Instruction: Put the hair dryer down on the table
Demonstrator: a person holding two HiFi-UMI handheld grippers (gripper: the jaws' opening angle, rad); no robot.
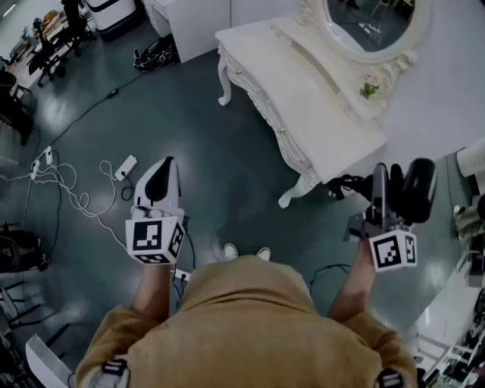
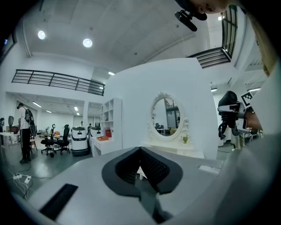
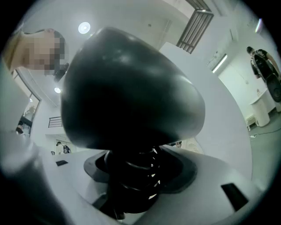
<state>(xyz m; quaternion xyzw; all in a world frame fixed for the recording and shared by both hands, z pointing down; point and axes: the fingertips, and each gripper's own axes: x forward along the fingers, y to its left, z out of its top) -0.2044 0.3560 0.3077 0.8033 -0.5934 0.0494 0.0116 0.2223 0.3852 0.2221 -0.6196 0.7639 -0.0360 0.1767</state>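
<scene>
The black hair dryer (image 1: 418, 188) is up in the air at the right, off the near corner of the white dressing table (image 1: 303, 98). My right gripper (image 1: 386, 201) is shut on its handle. The right gripper view is filled by the dryer's rounded head (image 3: 131, 96), with the ribbed handle between the jaws of the right gripper (image 3: 136, 184). Its cord (image 1: 345, 184) trails toward the table leg. My left gripper (image 1: 161, 176) hangs over the floor at the left, jaws together and holding nothing. The left gripper view shows the left gripper (image 2: 142, 173) and the dryer (image 2: 229, 107) far right.
An oval mirror (image 1: 371, 23) and a small plant (image 1: 369, 89) stand on the dressing table. White cables and a power strip (image 1: 125, 167) lie on the dark floor at the left. Office chairs (image 1: 53, 45) stand far left. My shoes (image 1: 246, 251) show below.
</scene>
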